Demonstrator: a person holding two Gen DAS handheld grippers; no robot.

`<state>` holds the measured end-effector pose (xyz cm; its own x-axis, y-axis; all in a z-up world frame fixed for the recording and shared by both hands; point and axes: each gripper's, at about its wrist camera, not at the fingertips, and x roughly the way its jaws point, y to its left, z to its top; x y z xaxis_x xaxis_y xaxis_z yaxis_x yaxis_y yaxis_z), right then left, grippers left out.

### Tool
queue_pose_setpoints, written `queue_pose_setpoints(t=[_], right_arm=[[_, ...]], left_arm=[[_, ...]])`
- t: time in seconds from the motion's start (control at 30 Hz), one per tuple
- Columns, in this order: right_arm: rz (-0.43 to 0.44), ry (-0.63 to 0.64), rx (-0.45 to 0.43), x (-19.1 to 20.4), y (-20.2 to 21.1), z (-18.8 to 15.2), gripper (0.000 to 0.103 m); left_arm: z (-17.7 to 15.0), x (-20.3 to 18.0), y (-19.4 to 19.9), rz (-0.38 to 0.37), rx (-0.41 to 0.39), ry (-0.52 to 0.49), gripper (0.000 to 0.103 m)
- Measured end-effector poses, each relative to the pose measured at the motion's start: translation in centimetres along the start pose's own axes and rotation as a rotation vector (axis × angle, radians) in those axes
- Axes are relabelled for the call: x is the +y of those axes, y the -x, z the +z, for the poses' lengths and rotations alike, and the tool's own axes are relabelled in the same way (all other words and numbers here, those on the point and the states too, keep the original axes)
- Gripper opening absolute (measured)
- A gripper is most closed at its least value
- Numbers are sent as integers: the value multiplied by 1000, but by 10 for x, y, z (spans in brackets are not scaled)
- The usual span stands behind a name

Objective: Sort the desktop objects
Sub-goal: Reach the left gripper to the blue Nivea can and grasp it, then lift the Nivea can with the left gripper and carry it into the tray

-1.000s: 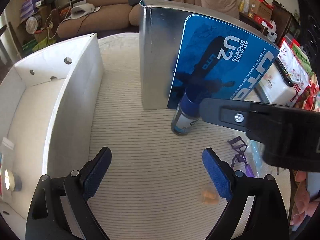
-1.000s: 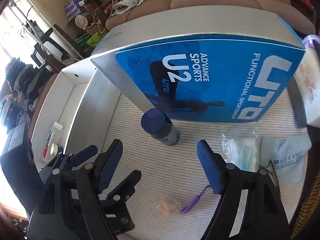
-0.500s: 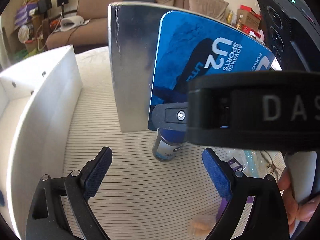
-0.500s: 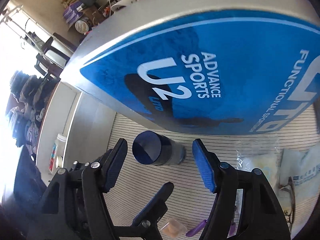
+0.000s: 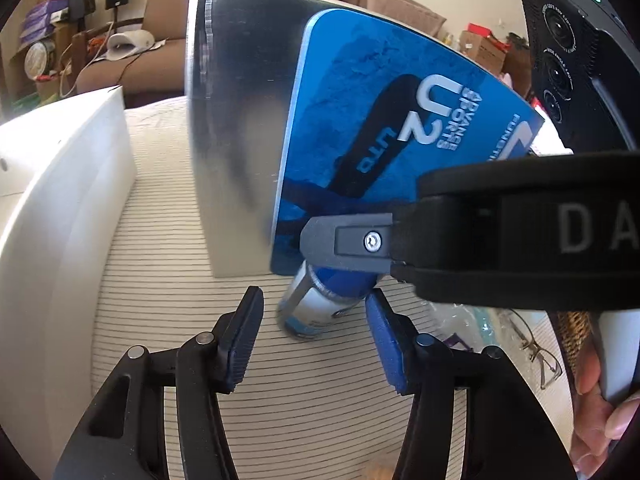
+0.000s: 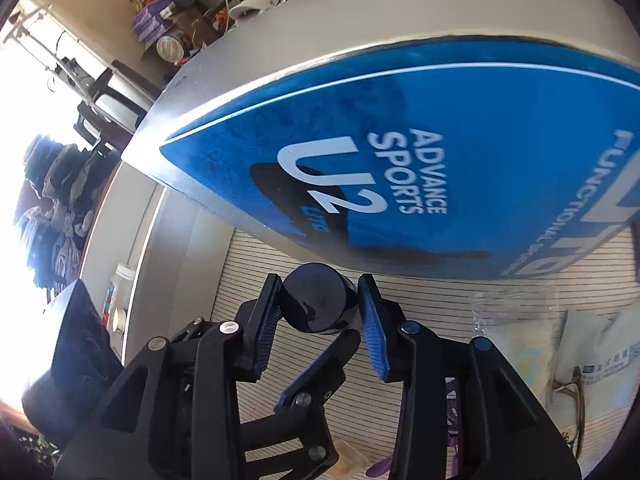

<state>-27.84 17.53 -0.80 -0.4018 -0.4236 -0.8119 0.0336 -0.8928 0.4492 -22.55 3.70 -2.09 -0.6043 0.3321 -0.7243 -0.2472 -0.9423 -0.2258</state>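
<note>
A small bottle [image 5: 312, 312] with a silver-and-blue body and a dark blue cap [image 6: 316, 300] stands on the striped tablecloth, right in front of the upright blue-and-silver box. My right gripper [image 6: 318, 312] comes down from above and its jaws are closing, with both blue pads against the cap's sides. In the left wrist view the right gripper [image 5: 348, 244] covers the bottle's top. My left gripper [image 5: 314, 340] is low at the bottle's base. Its jaws are closing with the lower body between the fingertips and a gap still on the left side.
The tall blue-and-silver box [image 5: 360, 140] stands just behind the bottle. An open white carton [image 5: 60, 220] lies to the left with small items inside. Plastic bags [image 6: 520, 340], glasses [image 6: 568, 400] and a small clear case [image 6: 348, 460] lie to the right and near. A hand [image 5: 600, 420] holds the right gripper.
Both grippers dropped toward the bottle and narrowed their jaws. The right one went from wide above the cap to pads touching it; the left one drew up to the bottle's base.
</note>
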Motion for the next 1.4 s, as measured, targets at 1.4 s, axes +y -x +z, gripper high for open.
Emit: queue_pose_setpoints(t=[1.4], right_arm=[[193, 198, 15, 248, 129, -63, 36]], left_arm=[[4, 79, 256, -5, -123, -133, 40]])
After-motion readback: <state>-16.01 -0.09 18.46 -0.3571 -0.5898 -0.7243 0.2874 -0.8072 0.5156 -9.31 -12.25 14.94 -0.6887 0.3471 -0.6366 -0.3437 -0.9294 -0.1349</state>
